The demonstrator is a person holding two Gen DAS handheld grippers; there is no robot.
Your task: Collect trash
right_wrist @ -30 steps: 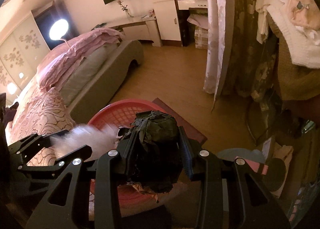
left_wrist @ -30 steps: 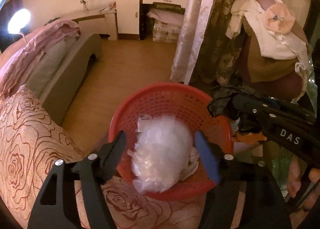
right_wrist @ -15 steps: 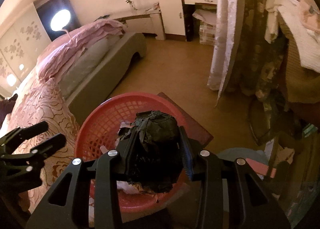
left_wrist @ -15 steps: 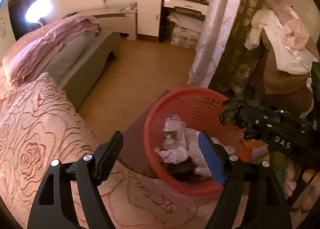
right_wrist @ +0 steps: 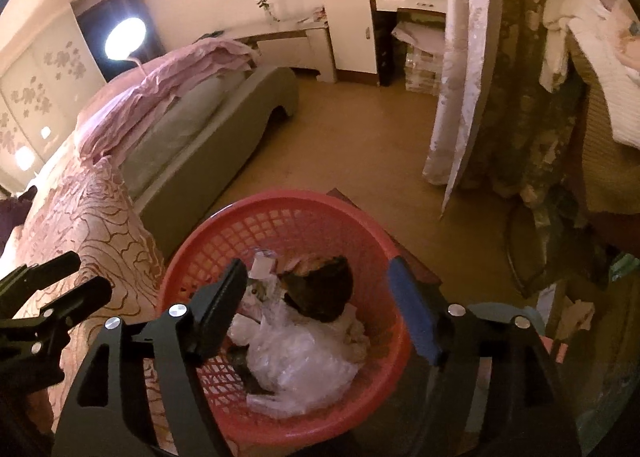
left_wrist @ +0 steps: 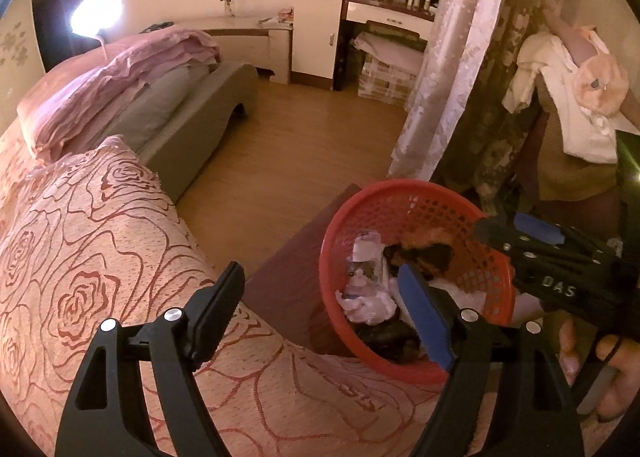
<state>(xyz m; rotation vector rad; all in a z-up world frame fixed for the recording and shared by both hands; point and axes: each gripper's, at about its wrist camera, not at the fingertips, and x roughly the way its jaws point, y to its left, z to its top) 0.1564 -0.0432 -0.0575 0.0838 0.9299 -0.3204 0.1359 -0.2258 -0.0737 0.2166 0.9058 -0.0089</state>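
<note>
Through the left wrist camera I see my left tongs (left_wrist: 320,289) spread wide and gripping nothing, hanging over the edge of the pink rose-patterned bedspread (left_wrist: 80,257). Just beyond the right tip sits the round red plastic mesh basket (left_wrist: 408,197), standing on a dark brown low bench (left_wrist: 292,265) at the bedside. Inside the basket I make out a small clear plastic bottle with a white label (left_wrist: 366,257), crumpled white tissue (left_wrist: 366,305) and a dark crumpled wad of trash (left_wrist: 424,257) near the middle. My right tongs (left_wrist: 516,231) reach in from the right edge of the view, over the basket's far right rim, with the holding hand (left_wrist: 616,369) low at the right. Wooden floor (left_wrist: 288,161), a grey bed-end bench (left_wrist: 192,117) and a pale patterned curtain (left_wrist: 452,57) fill the background.

Through the right wrist camera my right tongs (right_wrist: 316,305) are released, fingers well apart, directly above the red basket (right_wrist: 280,209). The dark wad (right_wrist: 320,293) lies in the basket on top of a crumpled clear plastic bag (right_wrist: 296,361), free of both fingers, with the labelled bottle (right_wrist: 262,269) just to its left. My left tongs (right_wrist: 60,277) show at the left edge over the bedspread (right_wrist: 88,217), also spread apart.
</note>
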